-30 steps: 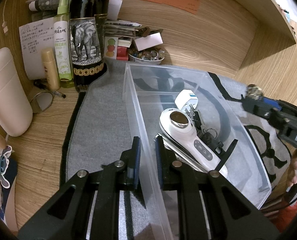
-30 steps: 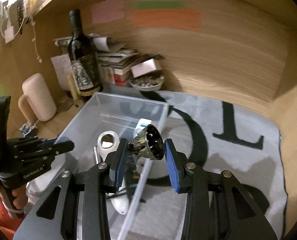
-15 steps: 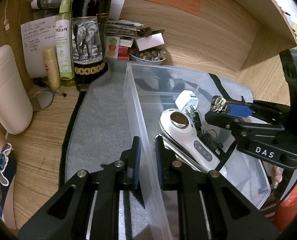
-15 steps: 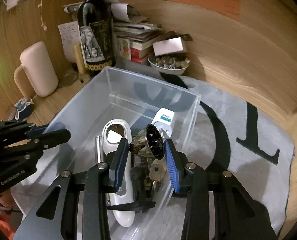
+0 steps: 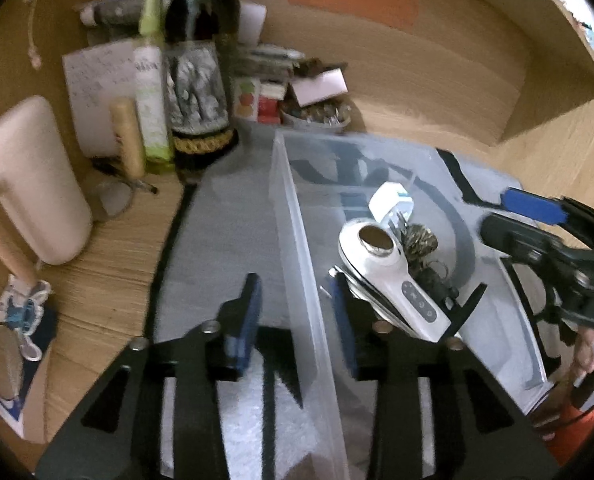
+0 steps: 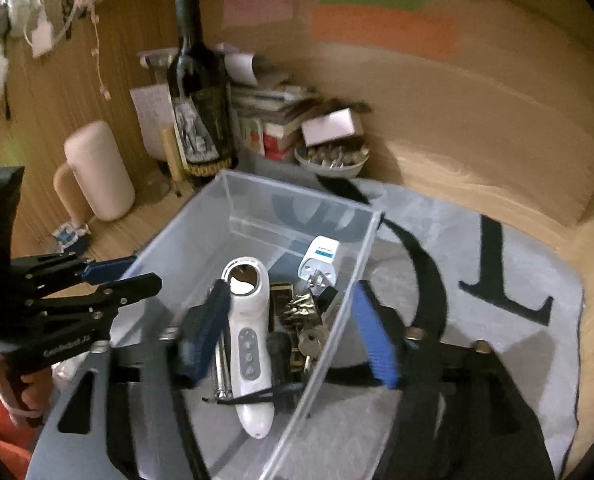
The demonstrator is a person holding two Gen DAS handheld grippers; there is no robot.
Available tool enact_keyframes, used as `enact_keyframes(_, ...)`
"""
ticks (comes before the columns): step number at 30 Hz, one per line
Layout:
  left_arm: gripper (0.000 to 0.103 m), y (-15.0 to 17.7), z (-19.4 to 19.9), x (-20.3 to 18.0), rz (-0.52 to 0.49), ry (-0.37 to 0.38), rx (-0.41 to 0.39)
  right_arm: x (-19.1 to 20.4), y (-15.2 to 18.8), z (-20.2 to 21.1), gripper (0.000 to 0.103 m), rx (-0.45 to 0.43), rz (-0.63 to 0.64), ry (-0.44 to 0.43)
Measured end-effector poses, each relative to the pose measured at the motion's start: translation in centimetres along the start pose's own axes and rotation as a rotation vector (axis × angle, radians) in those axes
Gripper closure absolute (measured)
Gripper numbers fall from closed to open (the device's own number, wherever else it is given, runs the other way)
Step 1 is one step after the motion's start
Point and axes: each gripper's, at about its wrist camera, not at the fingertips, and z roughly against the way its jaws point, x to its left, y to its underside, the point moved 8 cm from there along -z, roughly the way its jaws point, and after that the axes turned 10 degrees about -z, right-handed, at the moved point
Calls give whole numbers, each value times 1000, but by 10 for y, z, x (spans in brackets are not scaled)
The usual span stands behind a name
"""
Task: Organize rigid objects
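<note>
A clear plastic bin [image 5: 297, 248] [image 6: 253, 200] stands on a grey mat. Inside lie a white handheld device [image 5: 393, 276] [image 6: 249, 320], a white plug adapter [image 5: 391, 202] [image 6: 321, 256], a small metallic ornament [image 5: 419, 238] [image 6: 301, 306], keys [image 6: 313, 344] and dark items. My left gripper [image 5: 297, 312] is open, its jaws on either side of the bin's left wall without gripping it. My right gripper [image 6: 289, 336] is open and empty above the bin's right wall; it also shows in the left wrist view [image 5: 537, 224].
A dark wine bottle [image 5: 199, 60] [image 6: 197, 96], a green spray bottle [image 5: 151, 80], a cream mug [image 5: 33, 184] [image 6: 97, 168], stacked books [image 6: 273, 116] and a small bowl [image 5: 317, 114] [image 6: 331, 156] crowd the back left corner. A wooden wall curves behind.
My right gripper opened and let the metallic ornament drop into the bin. My left gripper opened, releasing the bin's left wall.
</note>
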Motion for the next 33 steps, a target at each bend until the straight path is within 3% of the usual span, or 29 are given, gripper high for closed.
enact_keyframes(6, 38, -16, 45, -13, -37, -36, -119, -4, -3, 46, 22, -111, -21, -5)
enact_keyframes(10, 18, -25, 80, -31, -60, -43, -226, -9, -4, 82, 13, -201, -31, 16)
enact_keyframes(15, 7, -34, 115, -50, -64, -38, -334, -15, -1, 123, 0, -307, -28, 60)
enact_keyframes(25, 1, -36, 169, -72, -78, -79, -495, -13, 8, 169, 0, -429, -19, 90)
enact_keyframes(33, 0, -37, 177, -82, -112, -76, -526, -13, 10, 182, 0, -469, -29, 105)
